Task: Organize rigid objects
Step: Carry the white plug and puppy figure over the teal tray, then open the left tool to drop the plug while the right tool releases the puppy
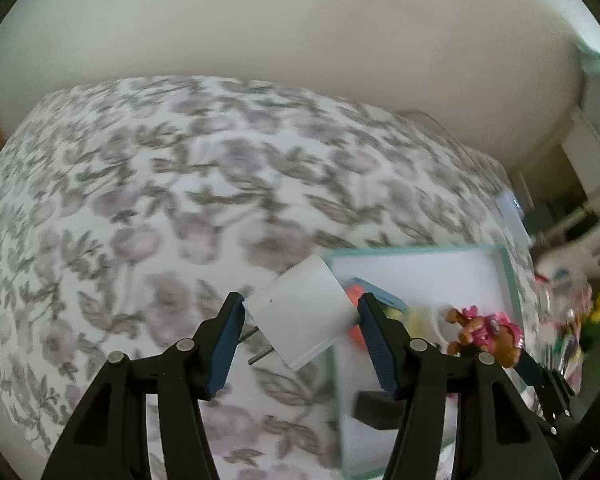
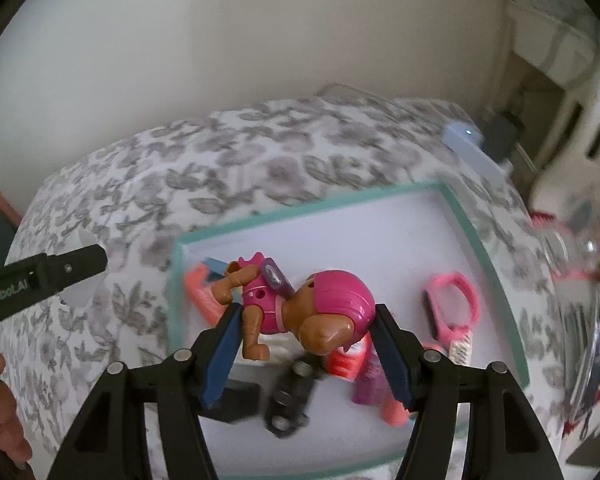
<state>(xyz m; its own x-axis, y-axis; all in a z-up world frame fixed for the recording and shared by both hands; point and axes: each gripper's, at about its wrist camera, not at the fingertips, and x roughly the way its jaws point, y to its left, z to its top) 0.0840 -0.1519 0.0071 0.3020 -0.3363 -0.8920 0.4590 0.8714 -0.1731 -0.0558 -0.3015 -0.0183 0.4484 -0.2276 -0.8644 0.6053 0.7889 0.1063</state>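
Over the tray [image 2: 460, 216], the right gripper [image 2: 306, 322] clamps the toy pup [image 2: 300, 312], while the left gripper [image 1: 300, 312], left of the rim, clamps the charger [image 1: 304, 312].

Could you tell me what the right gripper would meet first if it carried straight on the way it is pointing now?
Probably the white floor of the teal-rimmed tray. The right gripper, shut on the pink toy dog, points down into it; depth is unclear, so the pink-handled scissors might be close.

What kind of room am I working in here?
Probably a bedroom or child's room: a floral cover like a bedspread, a teal-rimmed tray of toys lying on it, and a plain wall close behind.
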